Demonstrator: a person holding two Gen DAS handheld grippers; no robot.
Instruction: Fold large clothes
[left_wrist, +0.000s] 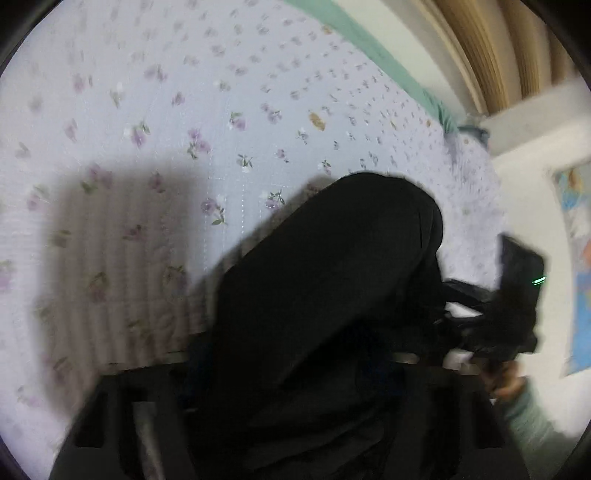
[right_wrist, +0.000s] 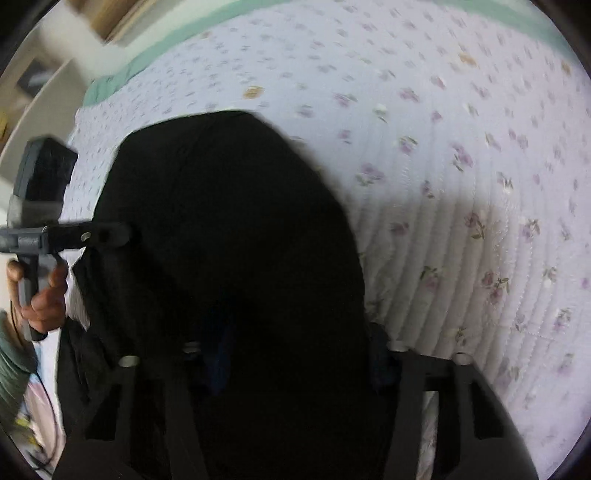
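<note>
Clearly, a large black cloth garment fills the lower centre of both views, draped over a white quilted bedspread with small purple flowers. It hangs from the left gripper and covers its fingers. The right gripper is likewise buried in black cloth. Neither view shows how far either gripper's jaws stand apart, so I cannot tell.

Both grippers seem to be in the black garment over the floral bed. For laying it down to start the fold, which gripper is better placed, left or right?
Neither clearly; it looks like a two-handed step. The black garment hangs across both wrist views over the quilt. The left gripper visibly reaches its edge; the right gripper is blurred beside it. Slight edge: left.
</note>
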